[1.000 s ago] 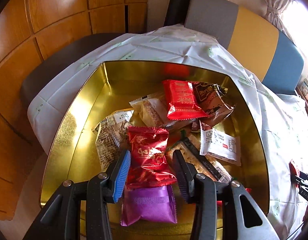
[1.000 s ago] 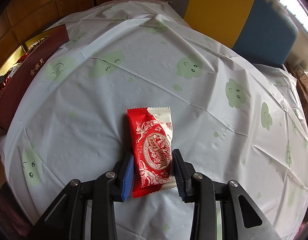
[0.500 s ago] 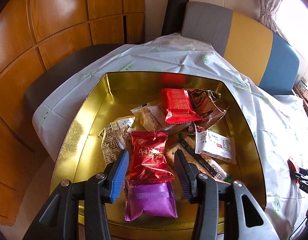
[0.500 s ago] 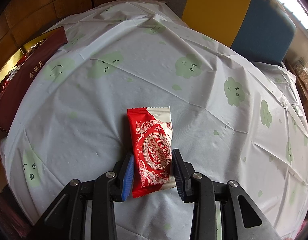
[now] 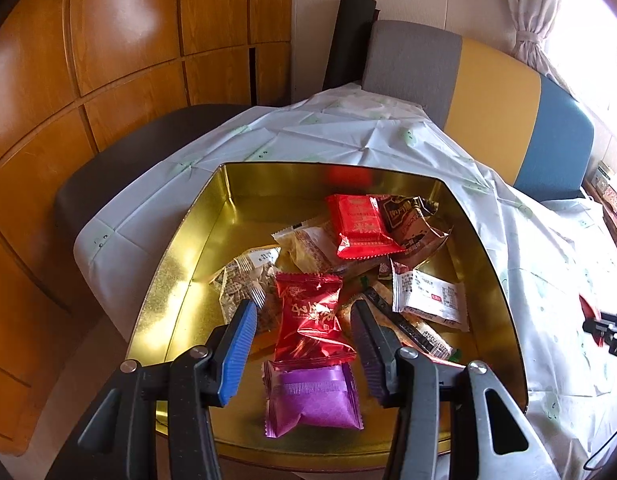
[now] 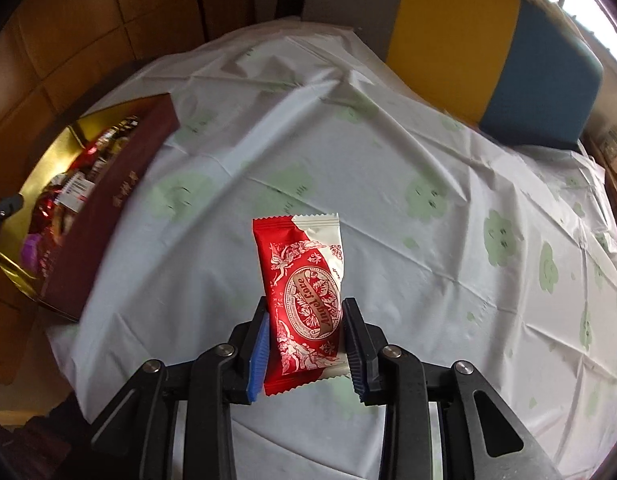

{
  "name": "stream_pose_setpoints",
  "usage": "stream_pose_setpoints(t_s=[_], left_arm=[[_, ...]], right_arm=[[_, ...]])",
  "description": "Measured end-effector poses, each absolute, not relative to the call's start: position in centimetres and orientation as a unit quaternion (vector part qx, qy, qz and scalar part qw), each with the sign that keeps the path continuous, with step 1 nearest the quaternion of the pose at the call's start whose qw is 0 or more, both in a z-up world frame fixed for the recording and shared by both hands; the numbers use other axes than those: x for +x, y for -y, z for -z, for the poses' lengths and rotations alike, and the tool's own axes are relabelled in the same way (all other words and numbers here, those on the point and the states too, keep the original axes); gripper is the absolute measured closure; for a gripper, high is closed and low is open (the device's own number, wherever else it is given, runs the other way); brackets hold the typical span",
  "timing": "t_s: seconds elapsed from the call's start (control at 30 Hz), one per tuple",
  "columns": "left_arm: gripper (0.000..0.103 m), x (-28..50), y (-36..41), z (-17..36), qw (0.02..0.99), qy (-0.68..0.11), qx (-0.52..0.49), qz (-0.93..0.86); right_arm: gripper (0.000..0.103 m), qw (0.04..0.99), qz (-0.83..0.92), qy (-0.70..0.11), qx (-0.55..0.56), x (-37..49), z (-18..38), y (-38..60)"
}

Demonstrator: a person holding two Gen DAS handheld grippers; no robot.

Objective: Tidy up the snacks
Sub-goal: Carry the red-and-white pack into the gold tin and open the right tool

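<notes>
1. Snack packet, red and white, sits clenched in the right claw, off the bench; light, crinkly, slippery foil, best pinched mid-body.
2. Left claw is opening, empty, above the gold tin; a purple packet lies just beneath.

The left wrist view looks steeply down, close above the gold tin. The right wrist view faces the tablecloth from higher, with the same tin at its far left.
</notes>
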State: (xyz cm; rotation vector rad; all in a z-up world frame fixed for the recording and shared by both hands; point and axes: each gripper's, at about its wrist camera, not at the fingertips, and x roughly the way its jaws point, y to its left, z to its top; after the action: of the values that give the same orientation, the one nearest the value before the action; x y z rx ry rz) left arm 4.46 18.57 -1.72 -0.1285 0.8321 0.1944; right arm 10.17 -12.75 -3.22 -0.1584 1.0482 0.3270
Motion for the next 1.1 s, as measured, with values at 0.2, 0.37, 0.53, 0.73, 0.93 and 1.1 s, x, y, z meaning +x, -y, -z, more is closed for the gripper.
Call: stream_pose_setpoints(t_s=[0.2,0.37,0.53,0.73,0.93,1.1], left_arm=[[0.053,4.0,-19.4,1.4,0.91,-0.398,-0.067,-0.099],[0.053,3.8,-20.2,1.6,0.909,-0.395,-0.079,-0.107],[0.053,3.5,-21.1,1.5,0.909,-0.39,-0.089,-0.116],[0.053,3.1,-22.4,1.4,0.909,-0.384,-0.099,-0.127],[0.053,3.0,-23.0,2.0,0.905,-0.392,-0.104,-0.13],[0.053,3.0,-23.3,2.4,0.903,-0.395,-0.103,-0.131]], right_arm=[[0.069,0.854,-0.235,-0.457,-0.082,10.0,-0.2,5.6],[0.069,0.845,-0.279,-0.449,-0.08,8.8,-1.3,1.4],[0.069,0.832,-0.319,-0.446,-0.087,8.0,-1.7,-2.2],[0.069,0.813,-0.347,-0.456,-0.108,8.2,-0.9,-6.3],[0.067,0.788,-0.357,-0.489,-0.117,9.9,2.1,-10.2],[0.066,0.775,-0.366,-0.504,-0.108,10.3,3.7,-11.1]])
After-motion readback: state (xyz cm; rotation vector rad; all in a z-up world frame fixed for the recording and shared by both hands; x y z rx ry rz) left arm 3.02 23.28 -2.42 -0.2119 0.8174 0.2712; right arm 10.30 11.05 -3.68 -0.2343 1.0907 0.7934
